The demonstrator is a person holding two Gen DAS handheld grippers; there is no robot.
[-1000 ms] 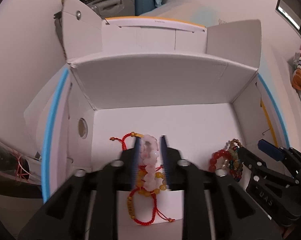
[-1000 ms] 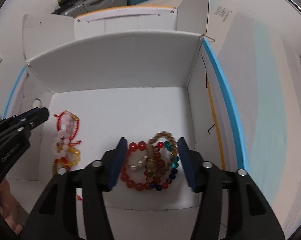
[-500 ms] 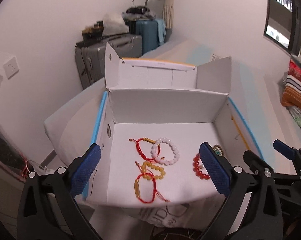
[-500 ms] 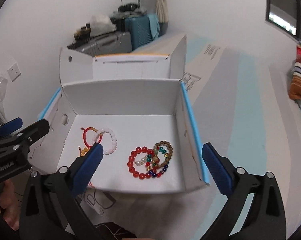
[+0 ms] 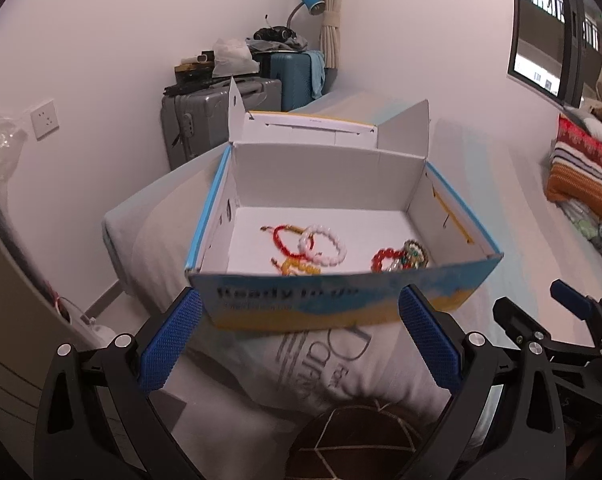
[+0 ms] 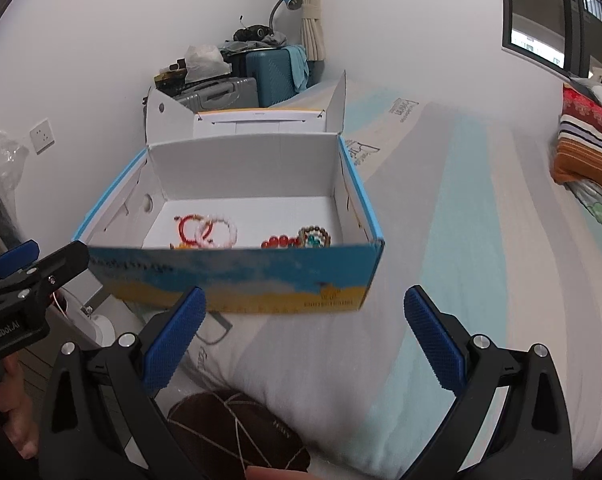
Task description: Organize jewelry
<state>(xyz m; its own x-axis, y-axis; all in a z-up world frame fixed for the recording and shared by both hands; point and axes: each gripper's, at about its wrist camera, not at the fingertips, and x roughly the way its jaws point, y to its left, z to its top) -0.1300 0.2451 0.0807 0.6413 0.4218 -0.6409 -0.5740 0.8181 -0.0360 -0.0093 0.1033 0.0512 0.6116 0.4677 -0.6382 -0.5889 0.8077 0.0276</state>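
Note:
An open cardboard box (image 5: 341, 300) (image 6: 237, 276) with a blue and yellow front sits on the bed. Inside on the left lie a red cord bracelet (image 5: 281, 238) (image 6: 186, 227), a pale pink bead bracelet (image 5: 325, 245) (image 6: 219, 232) and a yellow bead bracelet (image 5: 297, 267). On the right is a heap of red and mixed bead bracelets (image 5: 399, 258) (image 6: 297, 240). My left gripper (image 5: 301, 340) is open, in front of the box and holding nothing. My right gripper (image 6: 305, 340) is also open and empty, near the box's front.
The box lid (image 5: 313, 128) stands open behind. A white and pale blue mattress (image 6: 461, 240) stretches right. A brown patterned cushion (image 6: 233, 432) lies close below the grippers. Suitcases (image 5: 221, 116) stand against the far wall, folded blankets (image 5: 581, 172) at the right.
Both grippers let go of the bracelets, opened wide and drew back up out of the box. The bracelets stay on the box floor.

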